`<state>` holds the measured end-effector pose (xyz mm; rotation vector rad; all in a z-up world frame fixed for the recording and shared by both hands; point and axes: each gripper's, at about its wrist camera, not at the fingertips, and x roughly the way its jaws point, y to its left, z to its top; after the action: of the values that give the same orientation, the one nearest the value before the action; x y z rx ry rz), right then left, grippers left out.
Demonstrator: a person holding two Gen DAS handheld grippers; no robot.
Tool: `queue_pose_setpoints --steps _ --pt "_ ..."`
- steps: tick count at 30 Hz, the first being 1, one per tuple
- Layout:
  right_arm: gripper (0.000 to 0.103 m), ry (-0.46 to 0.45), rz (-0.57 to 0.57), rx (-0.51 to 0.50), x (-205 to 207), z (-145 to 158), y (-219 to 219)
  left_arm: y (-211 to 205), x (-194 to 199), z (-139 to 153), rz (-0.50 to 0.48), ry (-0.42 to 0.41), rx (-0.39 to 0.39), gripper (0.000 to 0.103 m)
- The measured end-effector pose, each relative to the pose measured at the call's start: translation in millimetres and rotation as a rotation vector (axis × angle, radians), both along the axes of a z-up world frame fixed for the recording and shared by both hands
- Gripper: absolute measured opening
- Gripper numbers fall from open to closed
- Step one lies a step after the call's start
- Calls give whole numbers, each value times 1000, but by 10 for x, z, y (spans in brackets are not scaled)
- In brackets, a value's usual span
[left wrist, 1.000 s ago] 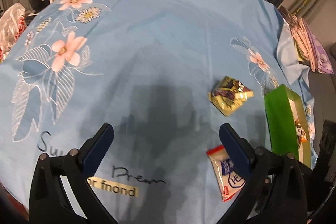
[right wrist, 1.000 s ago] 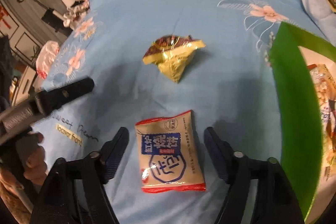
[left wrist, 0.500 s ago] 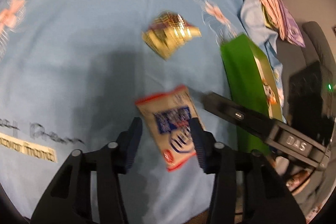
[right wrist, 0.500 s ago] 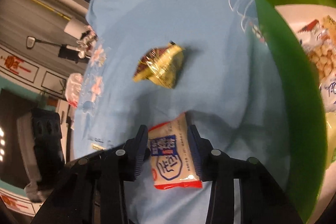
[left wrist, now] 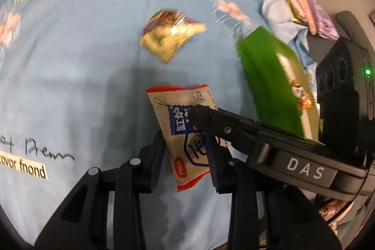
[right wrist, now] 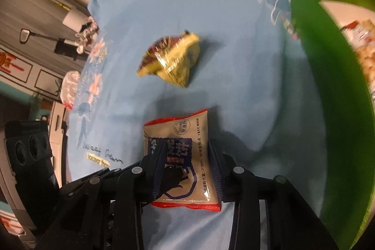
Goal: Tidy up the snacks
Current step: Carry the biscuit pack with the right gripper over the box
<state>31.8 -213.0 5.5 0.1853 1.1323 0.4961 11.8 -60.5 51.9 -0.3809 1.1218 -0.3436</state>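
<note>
Both tools [left wrist: 185,156] [right wrist: 185,165] seemingly pinching biscuit packet [left wrist: 185,118], green box [left wrist: 264,76] nearby

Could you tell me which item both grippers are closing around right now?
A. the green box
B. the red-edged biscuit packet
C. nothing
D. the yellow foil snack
B: the red-edged biscuit packet sits between the fingers of the right gripper and the left gripper.

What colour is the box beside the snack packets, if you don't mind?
Bright green box, seen best in the right wrist view.
</note>
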Motion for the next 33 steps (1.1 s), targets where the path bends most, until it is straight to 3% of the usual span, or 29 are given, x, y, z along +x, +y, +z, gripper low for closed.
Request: queue_pose_setpoints --steps 10,17,25,33 --pt "39 -199 -81 74 -249 641 -385 -429 -84 520 -74 -228 -4 32" --pt "39 -305 -208 79 -396 943 -908 -949 17 686 -181 -302 -49 32" --pt "39 -341 -345 80 -483 1059 -1499 -1479 112 713 -288 -313 -88 32" --pt "39 -306 -423 72 -451 981 -1796 -1798 205 605 -354 -266 -103 32"
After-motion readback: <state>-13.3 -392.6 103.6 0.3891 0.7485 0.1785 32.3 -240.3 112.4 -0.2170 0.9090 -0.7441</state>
